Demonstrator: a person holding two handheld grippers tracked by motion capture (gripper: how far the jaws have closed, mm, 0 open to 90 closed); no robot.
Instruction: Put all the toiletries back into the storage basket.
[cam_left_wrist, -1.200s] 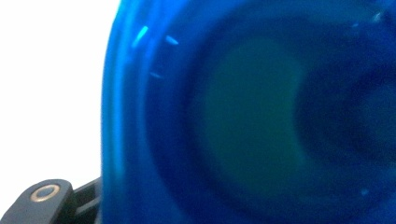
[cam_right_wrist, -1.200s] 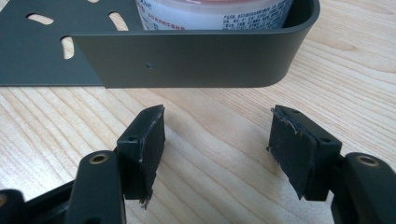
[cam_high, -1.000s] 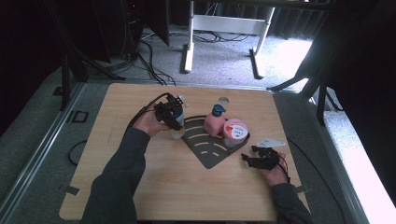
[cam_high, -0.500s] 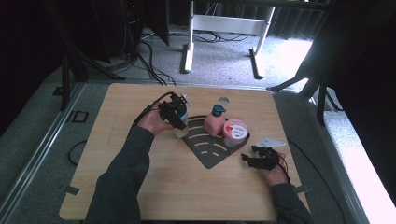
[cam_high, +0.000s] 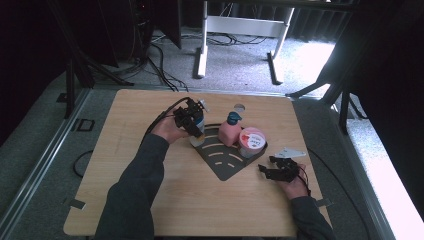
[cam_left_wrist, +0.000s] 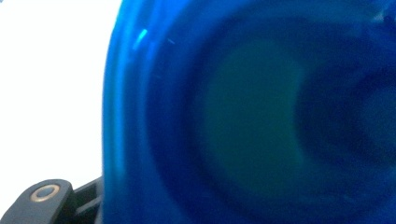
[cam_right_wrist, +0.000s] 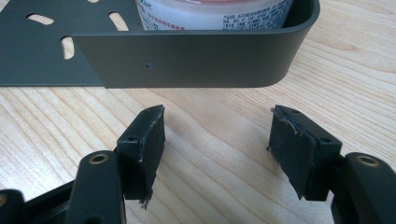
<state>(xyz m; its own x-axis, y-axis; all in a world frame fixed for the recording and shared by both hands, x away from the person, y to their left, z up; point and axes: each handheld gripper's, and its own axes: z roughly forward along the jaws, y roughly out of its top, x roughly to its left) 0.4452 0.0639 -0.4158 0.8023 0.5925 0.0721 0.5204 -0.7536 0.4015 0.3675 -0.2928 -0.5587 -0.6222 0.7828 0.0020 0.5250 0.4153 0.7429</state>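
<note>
moved: left hand-held gripper carried blue bottle rightward to rack edge
left state: clamped on blue bottle
right hand-held gripper: apart, empty, unmoved on counter

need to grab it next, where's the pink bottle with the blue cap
In the high view the pink bottle with the blue cap stands mid-table on the dark slotted corner rack, just left of the white red-lidded tub.

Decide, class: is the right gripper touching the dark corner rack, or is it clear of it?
Apart. In the right gripper view the right gripper stands open, with a strip of bare table between its pads and the wall of the rack.
</note>
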